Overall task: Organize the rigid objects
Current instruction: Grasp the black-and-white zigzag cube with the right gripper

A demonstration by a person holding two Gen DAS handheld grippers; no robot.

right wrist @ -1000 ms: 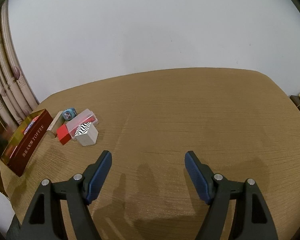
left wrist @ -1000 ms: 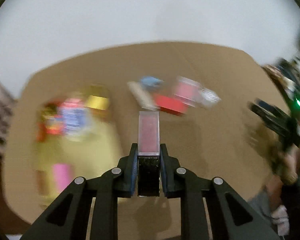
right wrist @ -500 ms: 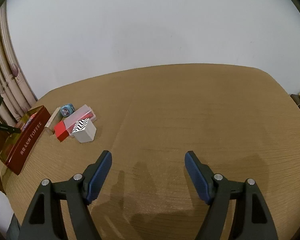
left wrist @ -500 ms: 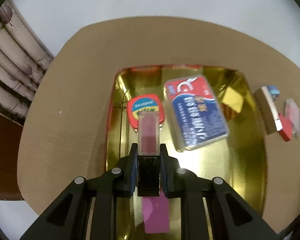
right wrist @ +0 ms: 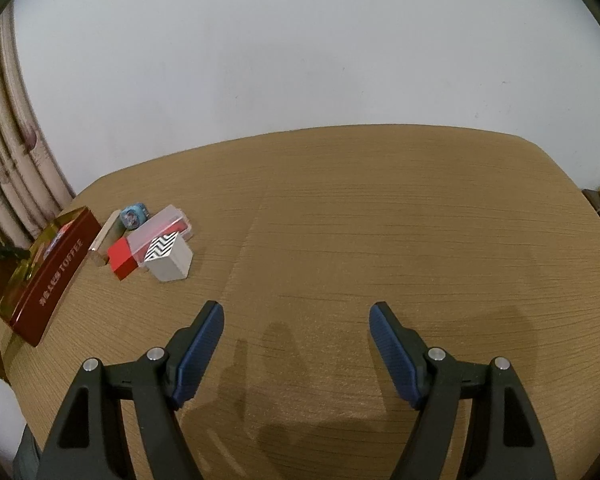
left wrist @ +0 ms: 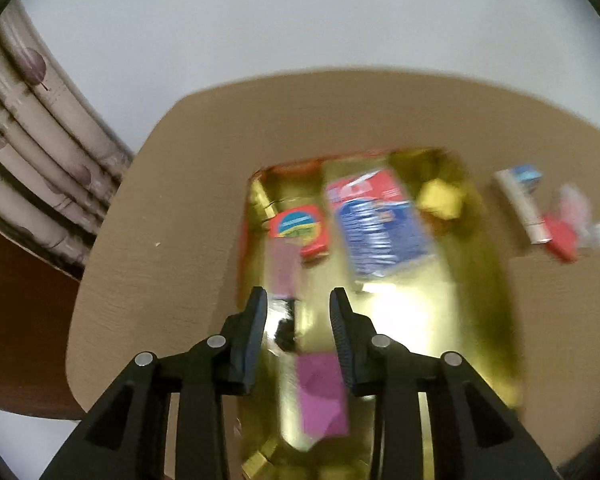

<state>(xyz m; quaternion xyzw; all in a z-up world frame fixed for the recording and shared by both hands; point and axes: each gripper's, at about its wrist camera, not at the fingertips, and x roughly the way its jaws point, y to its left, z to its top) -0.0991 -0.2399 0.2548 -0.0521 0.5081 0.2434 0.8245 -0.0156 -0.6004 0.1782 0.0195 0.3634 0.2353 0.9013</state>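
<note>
A: So, how are the left gripper's [left wrist: 298,312] jaws being held?

B: They are being opened over the gold tin [left wrist: 488,280]. A pink tube [left wrist: 284,266], blurred, is lying in the gap between the pads, its dark cap toward the camera, and no pad is seen pressing on it. Whether it is resting on the tin's floor cannot be told.

A: What else is being carried by the tin?

B: A red packet [left wrist: 300,230] is lying just beyond the tube, a blue box [left wrist: 380,224] is lying beside that, a yellow cube [left wrist: 438,198] is sitting near the far right corner, and a purple slab [left wrist: 324,394] is lying toward the near end, partly under the gripper.

A: And the tin itself?

B: It is being kept at the left edge of the desk [right wrist: 380,220], a curtain [left wrist: 32,160] hanging past that edge.

A: What is being left outside it?

B: A small cluster, just right of the tin: a white stick [right wrist: 105,232], a blue roll [right wrist: 134,214], a red block [right wrist: 121,258], a clear case [right wrist: 160,226] and a zigzag box [right wrist: 168,260], the last three touching.

A: And the right gripper [right wrist: 296,330]?

B: It is being held wide apart above bare desk near the front edge, nothing between its blue pads [right wrist: 202,350].
</note>
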